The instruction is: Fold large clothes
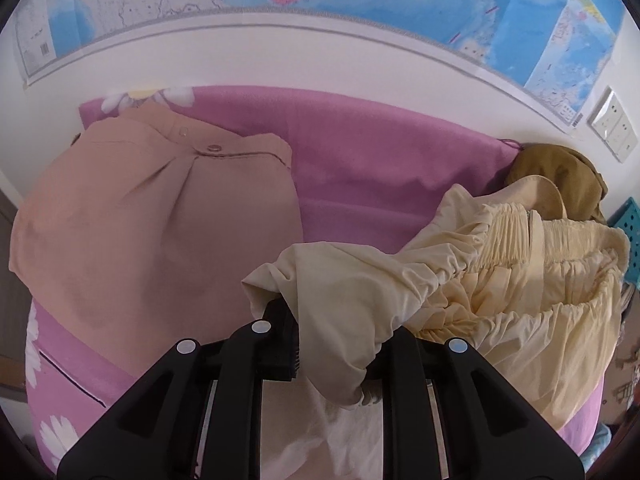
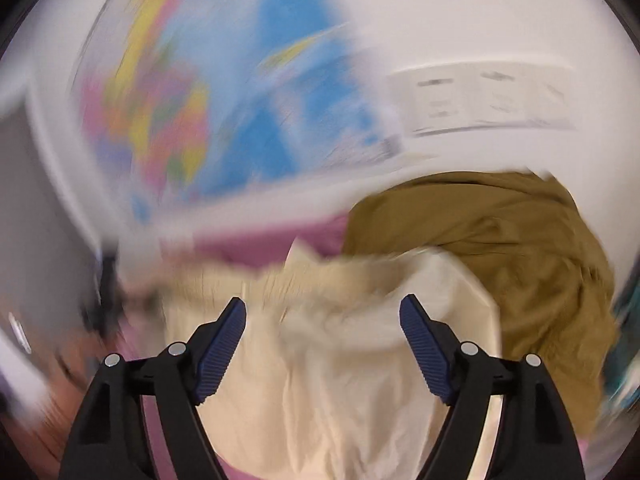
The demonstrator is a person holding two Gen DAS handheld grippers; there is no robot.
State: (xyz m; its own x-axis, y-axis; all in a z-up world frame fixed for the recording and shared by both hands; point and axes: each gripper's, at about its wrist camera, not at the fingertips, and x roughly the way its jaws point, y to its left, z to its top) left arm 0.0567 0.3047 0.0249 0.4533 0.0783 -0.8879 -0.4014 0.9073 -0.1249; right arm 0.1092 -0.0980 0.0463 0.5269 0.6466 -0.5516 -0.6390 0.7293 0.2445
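A cream garment with gathered elastic (image 1: pixel 500 280) lies crumpled on the right of the pink bed cover (image 1: pixel 380 168). My left gripper (image 1: pixel 316 336) is shut on a fold of this cream garment, which drapes over its fingers and hides the right one. A folded peach-tan shirt (image 1: pixel 160 232) with buttons lies flat on the left. An olive-brown garment (image 1: pixel 560 172) is bunched at the back right. In the blurred right wrist view, my right gripper (image 2: pixel 324 316) is open above the cream garment (image 2: pixel 360 380), holding nothing; the olive-brown garment (image 2: pixel 500 248) lies beyond to the right.
A white wall with a large map (image 1: pixel 360 8) stands behind the bed. Wall sockets (image 1: pixel 614 124) sit at the right. A teal perforated basket (image 1: pixel 630 232) is at the bed's right edge. The pink cover has white flower prints (image 1: pixel 56 436).
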